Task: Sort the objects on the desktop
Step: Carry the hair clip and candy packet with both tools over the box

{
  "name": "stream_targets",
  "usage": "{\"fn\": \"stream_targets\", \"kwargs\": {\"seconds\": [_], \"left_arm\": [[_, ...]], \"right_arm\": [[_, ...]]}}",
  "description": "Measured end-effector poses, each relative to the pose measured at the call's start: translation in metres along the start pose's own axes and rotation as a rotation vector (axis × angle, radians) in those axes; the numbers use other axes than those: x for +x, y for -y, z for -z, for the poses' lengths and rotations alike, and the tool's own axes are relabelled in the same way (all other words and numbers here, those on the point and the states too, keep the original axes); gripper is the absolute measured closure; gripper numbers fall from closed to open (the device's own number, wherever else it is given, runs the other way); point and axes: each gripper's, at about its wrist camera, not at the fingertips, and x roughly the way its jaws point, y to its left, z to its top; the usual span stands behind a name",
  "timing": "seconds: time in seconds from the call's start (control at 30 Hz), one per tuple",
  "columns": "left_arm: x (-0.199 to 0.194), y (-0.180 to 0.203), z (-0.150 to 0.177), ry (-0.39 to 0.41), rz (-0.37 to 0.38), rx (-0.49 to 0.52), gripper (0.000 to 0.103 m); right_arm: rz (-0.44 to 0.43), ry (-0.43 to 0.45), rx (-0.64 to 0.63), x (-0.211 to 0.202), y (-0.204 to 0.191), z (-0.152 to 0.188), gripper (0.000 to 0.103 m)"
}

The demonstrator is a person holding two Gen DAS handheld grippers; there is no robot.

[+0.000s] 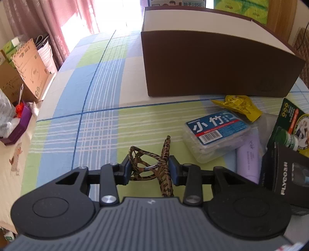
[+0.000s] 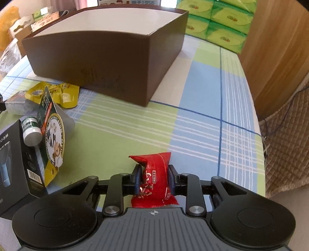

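While sunlight pours through the pink curtains [image 1: 58, 17] at the far left, the left gripper [image 1: 150, 167] clamps its blue pads on a tiger-striped plastic hair clip [image 1: 152, 164] above the blue, green and white checked tablecloth [image 1: 96, 108]. Just right of it lie a clear plastic case with a blue Chinese-lettered label [image 1: 216, 133], a crumpled yellow foil packet [image 1: 239, 106], a lilac tube [image 1: 249, 156] and a black boxed shaver [image 1: 283, 173]. Behind them stands the big open brown cardboard box with a white inside [image 1: 212, 63]. Further right, a small green-and-white bottle [image 2: 30, 129] on a green backing card [image 2: 52, 135] leans against the black box. The right gripper [image 2: 154, 178] squeezes a red foil snack packet [image 2: 154, 177] between its pads, low over the cloth. Green tissue packs [image 2: 218, 23] are stacked against a wooden cabinet [image 2: 276, 48] on the right.
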Motion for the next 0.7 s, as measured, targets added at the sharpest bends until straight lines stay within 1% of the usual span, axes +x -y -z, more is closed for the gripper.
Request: {"fn": "stream_targets", "kwargs": {"seconds": [0.07, 0.23, 0.37, 0.7], "left_arm": [[-0.005, 0.0, 0.0, 0.007, 0.002, -0.009, 0.069], [-0.02, 0.001, -0.002, 0.034, -0.001, -0.017, 0.069], [-0.038, 0.002, -0.008, 0.075, 0.0, -0.014, 0.069], [-0.076, 0.001, -0.031, 0.189, 0.011, -0.03, 0.069]], "right_arm": [[-0.017, 0.018, 0.025, -0.007, 0.002, -0.001, 0.079], [-0.033, 0.053, 0.041, -0.024, -0.001, -0.007, 0.079], [-0.056, 0.083, 0.052, -0.036, -0.005, -0.015, 0.079], [-0.098, 0.149, 0.06, -0.061, -0.015, -0.051, 0.079]]}}
